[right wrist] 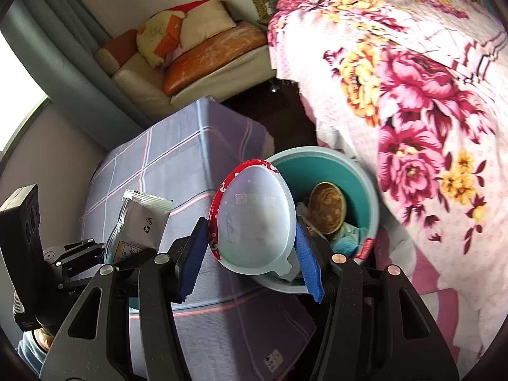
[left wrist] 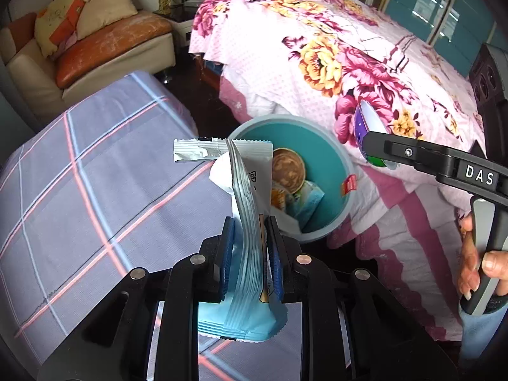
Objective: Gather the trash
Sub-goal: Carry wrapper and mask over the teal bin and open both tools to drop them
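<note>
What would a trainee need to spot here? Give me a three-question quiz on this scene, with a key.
1. True or false: the left hand-held gripper is shut on a snack wrapper.
2. What does the right hand-held gripper hold?
A. a bottle
B. a plastic lid with a red rim
C. a pillow
3. Fill in: the round teal ______ between the checked table and the flowered bed already has trash in it.

Key:
1. True; the wrapper stands pinched between the blue pads.
2. B, the plastic lid.
3. bin; a brown disc and packets lie inside, seen past the table and the bed.
</note>
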`<state>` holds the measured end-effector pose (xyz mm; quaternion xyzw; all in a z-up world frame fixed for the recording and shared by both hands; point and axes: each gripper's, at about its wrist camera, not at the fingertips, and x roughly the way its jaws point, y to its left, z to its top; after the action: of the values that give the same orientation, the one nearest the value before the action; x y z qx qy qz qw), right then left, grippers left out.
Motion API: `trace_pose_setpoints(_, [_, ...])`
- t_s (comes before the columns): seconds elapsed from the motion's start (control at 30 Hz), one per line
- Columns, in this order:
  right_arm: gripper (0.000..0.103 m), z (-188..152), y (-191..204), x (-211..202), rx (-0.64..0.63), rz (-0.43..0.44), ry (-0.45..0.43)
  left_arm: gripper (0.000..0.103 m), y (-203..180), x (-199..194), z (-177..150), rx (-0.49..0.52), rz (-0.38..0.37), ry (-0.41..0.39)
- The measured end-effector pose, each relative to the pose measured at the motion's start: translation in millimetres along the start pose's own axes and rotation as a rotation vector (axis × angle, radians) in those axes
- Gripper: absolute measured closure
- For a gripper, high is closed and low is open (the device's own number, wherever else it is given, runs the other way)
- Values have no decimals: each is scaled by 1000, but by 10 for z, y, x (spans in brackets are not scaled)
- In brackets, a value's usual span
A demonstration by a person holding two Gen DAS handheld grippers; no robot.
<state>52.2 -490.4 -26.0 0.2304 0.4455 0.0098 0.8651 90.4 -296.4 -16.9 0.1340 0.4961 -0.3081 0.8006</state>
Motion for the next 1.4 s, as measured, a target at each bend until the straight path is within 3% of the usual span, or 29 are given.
trace_pose_setpoints(0.47, [51,166,-376,16,24,-28,11,81,-305,320,326,-32,-33,11])
trace_pose_setpoints(1.4, [51,429,-542,579,56,-73,92,80,-61,869,555,-130,-79,58])
